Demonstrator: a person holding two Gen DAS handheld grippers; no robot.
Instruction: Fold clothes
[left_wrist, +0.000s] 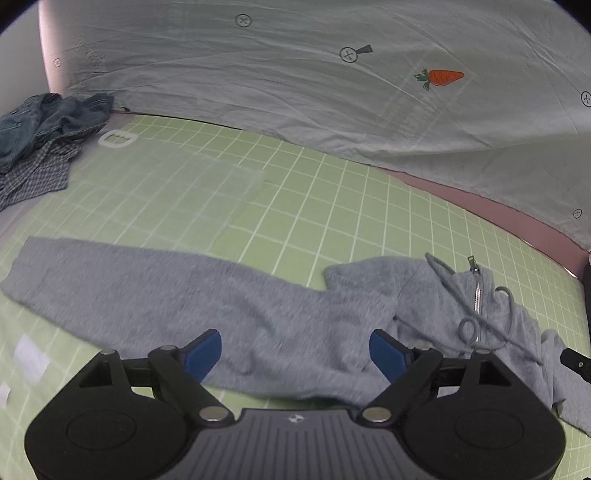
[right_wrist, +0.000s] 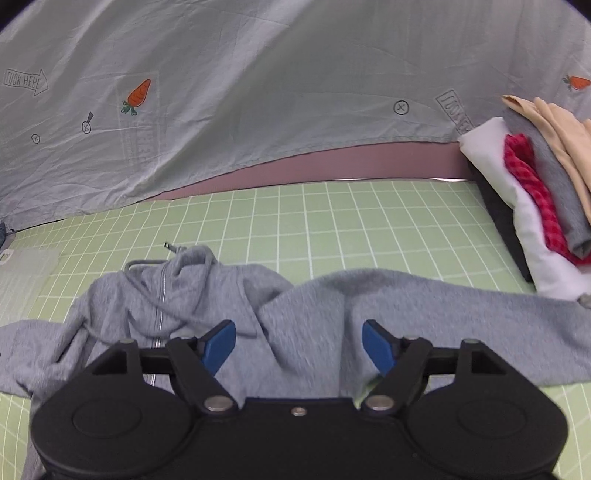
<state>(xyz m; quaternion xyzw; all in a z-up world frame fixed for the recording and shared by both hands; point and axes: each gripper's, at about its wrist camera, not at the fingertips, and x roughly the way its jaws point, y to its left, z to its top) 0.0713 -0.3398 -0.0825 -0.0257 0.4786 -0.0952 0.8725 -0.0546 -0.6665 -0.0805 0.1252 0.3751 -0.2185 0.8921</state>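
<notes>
I see the grey fleece zip-up hoodie (left_wrist: 229, 295) lying crumpled on the green cutting mat with its white grid (left_wrist: 332, 206) that covers the worktop, one sleeve stretched flat to the left in my left wrist view, the other reaching right towards the folded stack in my right wrist view. Its silver zipper (left_wrist: 477, 291) and grey drawcord (left_wrist: 467, 326) sit bunched near the collar. My left gripper (left_wrist: 295, 352) hovers over the sleeve with its blue-padded jaws spread wide, nothing pinched between them. My right gripper (right_wrist: 299, 345) is the same, jaws spread above the body of the hoodie, not gripping any cloth. Behind the mat hangs a pale grey-green sheet (right_wrist: 258, 92) printed with orange carrots (right_wrist: 137, 95), crossed-circle button marks and an arrow reading "LOOK HERE" (right_wrist: 25, 81). At the far left of the mat lies a heap of blue denim and checked clothing (left_wrist: 44, 140), with a clear plastic sheet (left_wrist: 177, 177) and a white tab (left_wrist: 117, 139) just beside it. On the right a folded stack (right_wrist: 539, 192) holds white, red checked, grey and beige garments.
</notes>
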